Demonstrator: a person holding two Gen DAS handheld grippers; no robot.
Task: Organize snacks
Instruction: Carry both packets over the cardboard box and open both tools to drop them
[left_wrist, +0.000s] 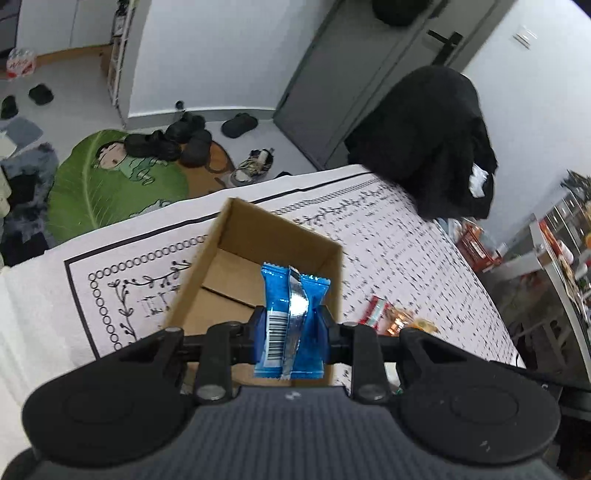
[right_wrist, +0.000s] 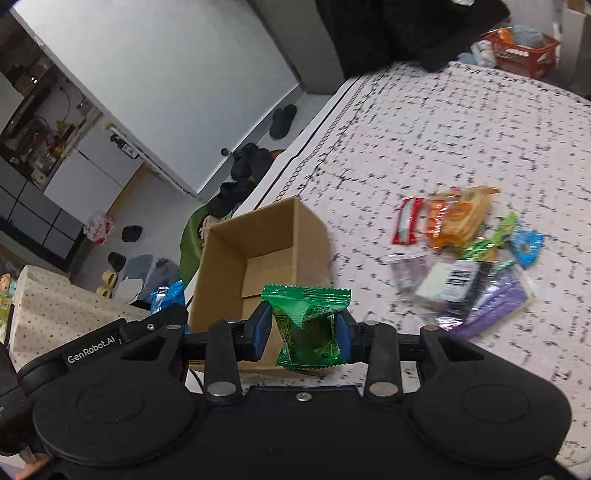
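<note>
Both tongs loaded. Left gripper (left_wrist: 291, 325) clamped on blue snack packet (left_wrist: 291, 314), pinched mid-body, foil seam crumpled, top half sticking up over cardboard box (left_wrist: 273, 251). Right gripper (right_wrist: 304, 332) clamped on green snack packet (right_wrist: 308, 325), held just at box's near edge, w/ left tool and its blue pkt visible beside it.

Risks, as judged:
- Two tools converging on one small opening: likely bump btwn them, or a nudge to a box wall. Box looks light, unanchored on patterned cloth (left_wrist: 406, 251); could slide or tip.
- Slick wrappers, grip on crumpled middle: a pkt could slip or twist out early and land on cloth, not inside.
- Release too near the rim: pkt may catch on the wall and fall outside.

Containers:
- Box open-topped, upright, bottom flaps visible, nothing seen inside yet.
- Remaining snack pile (right_wrist: 465, 258) loose on cloth, well apart from box to its right. Still unsorted.
</note>
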